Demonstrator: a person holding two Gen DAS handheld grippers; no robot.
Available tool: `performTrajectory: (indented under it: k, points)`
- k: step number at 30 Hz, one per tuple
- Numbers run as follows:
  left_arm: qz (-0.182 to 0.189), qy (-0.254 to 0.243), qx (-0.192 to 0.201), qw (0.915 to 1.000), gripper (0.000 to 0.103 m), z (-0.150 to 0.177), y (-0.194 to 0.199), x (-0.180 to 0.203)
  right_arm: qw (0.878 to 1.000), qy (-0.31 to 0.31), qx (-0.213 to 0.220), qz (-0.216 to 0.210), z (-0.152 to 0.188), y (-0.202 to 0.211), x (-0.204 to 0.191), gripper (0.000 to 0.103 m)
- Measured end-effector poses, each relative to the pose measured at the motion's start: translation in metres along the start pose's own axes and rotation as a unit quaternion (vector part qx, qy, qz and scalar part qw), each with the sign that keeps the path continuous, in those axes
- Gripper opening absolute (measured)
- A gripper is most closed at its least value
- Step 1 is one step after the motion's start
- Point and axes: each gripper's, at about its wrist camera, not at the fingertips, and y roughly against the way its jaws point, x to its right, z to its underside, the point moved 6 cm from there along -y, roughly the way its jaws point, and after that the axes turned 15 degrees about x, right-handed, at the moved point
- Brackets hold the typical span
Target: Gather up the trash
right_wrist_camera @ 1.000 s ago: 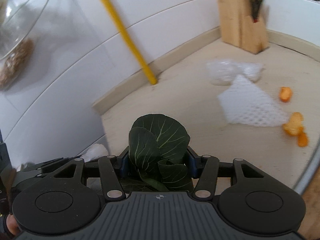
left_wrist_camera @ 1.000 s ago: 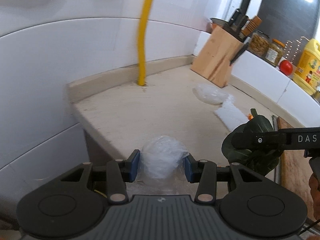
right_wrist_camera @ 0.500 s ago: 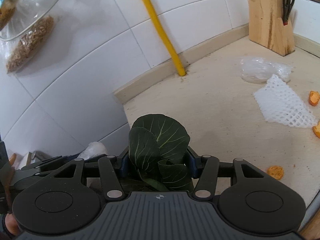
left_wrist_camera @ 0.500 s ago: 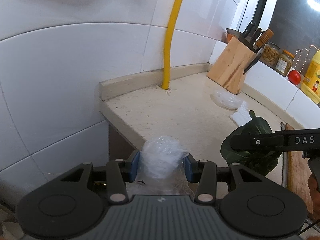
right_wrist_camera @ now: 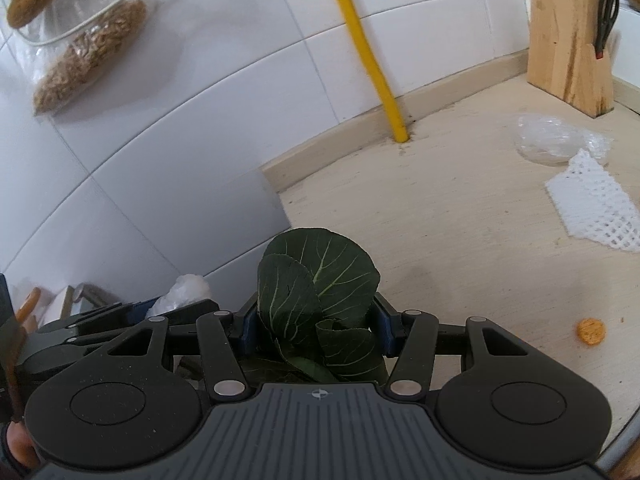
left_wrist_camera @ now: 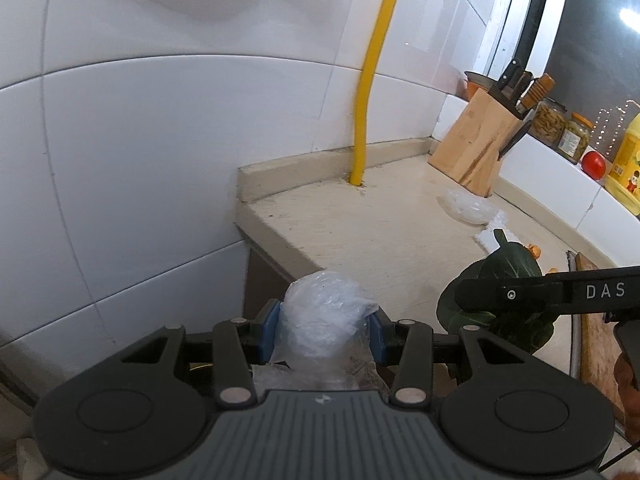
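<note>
1. In the left wrist view the lower part of the crumpled clear plastic wrap (left_wrist_camera: 326, 312) sinks behind the black claw body, so its full extent cannot be made out.
2. The right claw (left_wrist_camera: 480, 304) enters that view from the right edge as a dark bar; most of it is cut off, and the person's hand (left_wrist_camera: 628, 384) shows only as a sliver at the lower right.
3. In the right wrist view the stems of the dark green leafy vegetable scrap (right_wrist_camera: 320, 292) are hidden below the claw body, and the left claw (right_wrist_camera: 160, 308) at the lower left is partly covered.
4. The left claw (left_wrist_camera: 324, 328) is clenched on the plastic wrap, its blue pads pressing both sides, in the lower centre of the frame.
5. The right claw (right_wrist_camera: 316, 320) grips the leafy scrap between its pads at the lower centre.
6. On the beige stone table (right_wrist_camera: 460, 232), well apart from both claws, lie a white foam net sleeve (right_wrist_camera: 596, 208), a flat clear plastic bag (right_wrist_camera: 548, 140) just beside it, and an orange peel piece (right_wrist_camera: 591, 331) at the right.
7. A yellow pipe (left_wrist_camera: 372, 80) and a wooden knife block (left_wrist_camera: 476, 148) stand at the back.
</note>
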Motion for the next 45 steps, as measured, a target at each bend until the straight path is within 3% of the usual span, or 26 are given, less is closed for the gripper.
performTrajectory:
  k: [25,45]
  points:
    - [-0.034,0.016,0.028,0.9989,0.039,-0.005,0.033,-0.062,0.998,0.037,-0.025,-0.040,0.021,-0.032,-0.075,0.061]
    - [-0.068,0.027,0.005,0.9973,0.039,0.014,0.024,-0.091,0.996,0.065,-0.052,-0.045,0.038,-0.057,-0.103,0.061]
